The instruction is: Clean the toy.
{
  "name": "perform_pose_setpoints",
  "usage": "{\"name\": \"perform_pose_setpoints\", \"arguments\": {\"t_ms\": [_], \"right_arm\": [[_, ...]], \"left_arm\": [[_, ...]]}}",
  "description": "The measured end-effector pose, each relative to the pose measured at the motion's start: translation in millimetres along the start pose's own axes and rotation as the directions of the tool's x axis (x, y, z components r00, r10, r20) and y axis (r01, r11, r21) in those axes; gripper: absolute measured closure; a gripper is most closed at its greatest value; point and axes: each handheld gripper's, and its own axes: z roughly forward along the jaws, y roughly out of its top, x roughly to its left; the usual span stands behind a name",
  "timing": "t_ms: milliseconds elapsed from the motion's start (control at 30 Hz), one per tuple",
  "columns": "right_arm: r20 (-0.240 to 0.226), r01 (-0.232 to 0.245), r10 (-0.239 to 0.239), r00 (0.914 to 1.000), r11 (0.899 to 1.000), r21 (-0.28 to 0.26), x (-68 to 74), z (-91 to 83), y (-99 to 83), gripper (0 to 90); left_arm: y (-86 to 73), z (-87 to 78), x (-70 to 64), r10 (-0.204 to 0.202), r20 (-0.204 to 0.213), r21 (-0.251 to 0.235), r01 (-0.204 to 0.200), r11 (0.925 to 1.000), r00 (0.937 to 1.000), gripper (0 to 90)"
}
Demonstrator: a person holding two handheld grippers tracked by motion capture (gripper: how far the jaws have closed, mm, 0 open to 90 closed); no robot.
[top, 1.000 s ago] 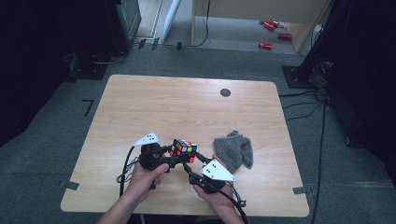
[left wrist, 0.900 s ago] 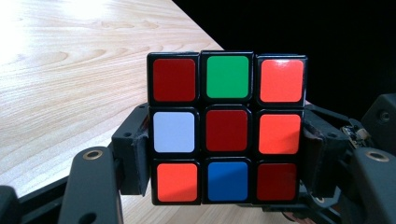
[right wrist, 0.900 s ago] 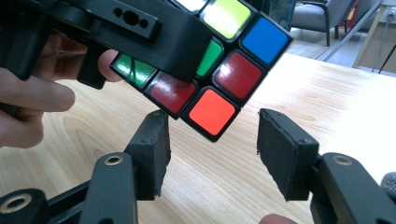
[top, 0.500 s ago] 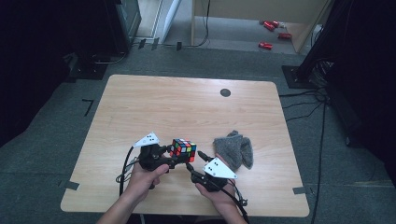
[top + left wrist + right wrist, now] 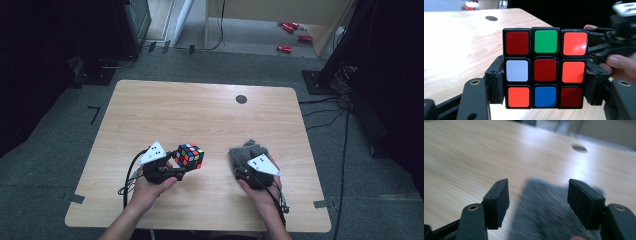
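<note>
Since a second ago, right gripper (image 5: 243, 167) is moving off the multicoloured plastic puzzle cube (image 5: 189, 155) toward three o'clock, now gaping over the crumpled grey cloth (image 5: 247, 152); left gripper (image 5: 181, 169) is clamping the cube above the wooden table (image 5: 200, 110).

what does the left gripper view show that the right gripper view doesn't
The left gripper view has the Rubik's cube clamped between the left gripper fingers, one face's nine stickers toward the camera, plus the other hand with its gripper at the right edge. The right gripper view has the grey cloth lying under the right gripper, whose fingers are spread apart. Both share the wooden table and its dark round hole.
</note>
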Motion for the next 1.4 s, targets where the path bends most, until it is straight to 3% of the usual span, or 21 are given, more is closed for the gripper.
{"name": "perform_pose_setpoints", "arguments": {"t_ms": [200, 300, 333, 367, 433, 533, 600, 633, 733, 867, 933, 967, 1000, 1033, 1067, 1100, 1167, 1200, 1300, 1367, 1400], "right_arm": [[0.074, -0.059, 0.049, 0.9961, 0.989, 0.138, -18.4, 18.2, -20.2, 29.5], [0.077, -0.143, 0.131, 0.9884, 0.974, 0.177, -22.9, 21.6, -23.2, 29.4], [0.072, -0.173, 0.161, 0.9843, 0.961, 0.215, -24.9, 23.8, -24.9, 30.6], [0.059, -0.209, 0.201, 0.9778, 0.952, 0.225, -27.7, 24.3, -25.5, 34.3], [0.04, -0.218, 0.214, 0.976, 0.952, 0.216, -29.7, 22.2, -26.1, 53.2], [-0.028, -0.268, 0.279, 0.9599, 0.942, 0.203, -32.1, 16.9, -26.1, 67.1], [-0.122, -0.288, 0.308, 0.9435, 0.945, 0.157, -28.7, 11.3, -21.0, 68.0], [-0.187, -0.279, 0.295, 0.9371, 0.954, 0.107, -22.3, 5.0, -12.9, 67.9], [-0.3, -0.222, 0.206, 0.9315, 0.975, -0.019, 0.6, -14.3, 12.4, 67.1], [-0.409, -0.2, 0.113, 0.9055, 0.964, -0.175, 34.0, -43.3, 42.3, 65.6], [-0.481, -0.208, 0.093, 0.8715, 0.96, -0.19, 48.1, -48.6, 47.8, 64.8], [-0.504, -0.204, 0.094, 0.8588, 0.964, -0.168, 52.1, -46.3, 46.7, 64.7], [-0.512, -0.185, 0.087, 0.8545, 0.972, -0.144, 55.1, -41.7, 43.8, 64.1], [-0.5, -0.189, 0.091, 0.861, 0.971, -0.147, 54.8, -35.8, 37.5, 64.2], [-0.496, -0.218, 0.129, 0.8587, 0.968, -0.125, 51.5, -32.8, 34.4, 64.4], [-0.472, -0.241, 0.172, 0.8645, 0.967, -0.089, 45.2, -27.6, 30.9, 64.7], [-0.392, -0.254, 0.229, 0.8911, 0.967, -0.013, 32.1, -19.1, 24.4, 65.0], [-0.368, -0.262, 0.247, 0.8964, 0.965, 0.01, 26.2, -16.6, 21.0, 64.9], [-0.419, -0.317, 0.28, 0.8636, 0.948, -0.021, 20.6, -21.7, 22.8, 64.7], [-0.449, -0.305, 0.242, 0.86, 0.95, -0.072, 27.5, -29.4, 31.2, 64.3], [-0.475, -0.296, 0.217, 0.8525, 0.95, -0.096, 32.5, -33.5, 35.5, 64.0]], "left_arm": [[-3.7, 1.7, -2.5, 0.056, -0.011, 0.0, -0.056, 0.9984, 0.9984, 34.3], [-5.3, 2.0, -5.8, 0.097, -0.003, -0.013, -0.097, 0.9952, 0.9953, 34.3], [-5.8, 1.9, -7.4, 0.115, 0.003, -0.018, -0.115, 0.9932, 0.9933, 34.3], [-6.1, 2.0, -8.4, 0.125, 0.005, -0.021, -0.125, 0.992, 0.9922, 34.3], [-6.6, 2.5, -11.1, 0.15, 0.012, -0.023, -0.149, 0.9885, 0.9887, 34.3], [-7.8, 4.4, -15.0, 0.187, 0.006, -0.01, -0.187, 0.9823, 0.9823, 34.3], [-9.2, 6.2, -17.8, 0.216, 0.0, 0.002, -0.216, 0.9763, 0.9763, 34.3], [-9.7, 6.8, -18.6, 0.231, -0.003, 0.007, -0.231, 0.973, 0.973, 34.3], [-12.5, 10.3, -22.6, 0.278, -0.008, 0.031, -0.278, 0.9601, 0.9604, 34.3], [-17.3, 15.6, -33.1, 0.354, 0.002, 0.06, -0.353, 0.9336, 0.9353, 34.3], [-17.9, 16.5, -38.8, 0.373, 0.015, 0.054, -0.374, 0.926, 0.9276, 34.3], [-17.4, 16.0, -41.8, 0.381, 0.016, 0.045, -0.382, 0.9232, 0.9243, 34.3], [-15.9, 15.1, -45.0, 0.384, 0.002, 0.052, -0.384, 0.9218, 0.9231, 34.3], [-15.4, 14.8, -45.4, 0.39, -0.011, 0.057, -0.389, 0.9195, 0.9207, 34.3], [-14.8, 13.4, -44.6, 0.385, -0.01, 0.051, -0.384, 0.9221, 0.923, 34.3], [-14.1, 11.5, -42.9, 0.375, -0.005, 0.038, -0.374, 0.9266, 0.9272, 34.3], [-11.8, 7.8, -39.5, 0.352, 0.008, 0.0, -0.352, 0.936, 0.936, 34.3], [-10.7, 6.7, -38.5, 0.347, 0.011, -0.01, -0.347, 0.938, 0.9379, 34.4], [-12.6, 8.5, -39.1, 0.37, 0.003, 0.006, -0.37, 0.9292, 0.9292, 34.4], [-15.4, 11.4, -41.1, 0.393, -0.005, 0.029, -0.393, 0.919, 0.9193, 34.4], [-17.0, 13.4, -43.3, 0.408, -0.007, 0.039, -0.407, 0.9124, 0.913, 34.4]]}}
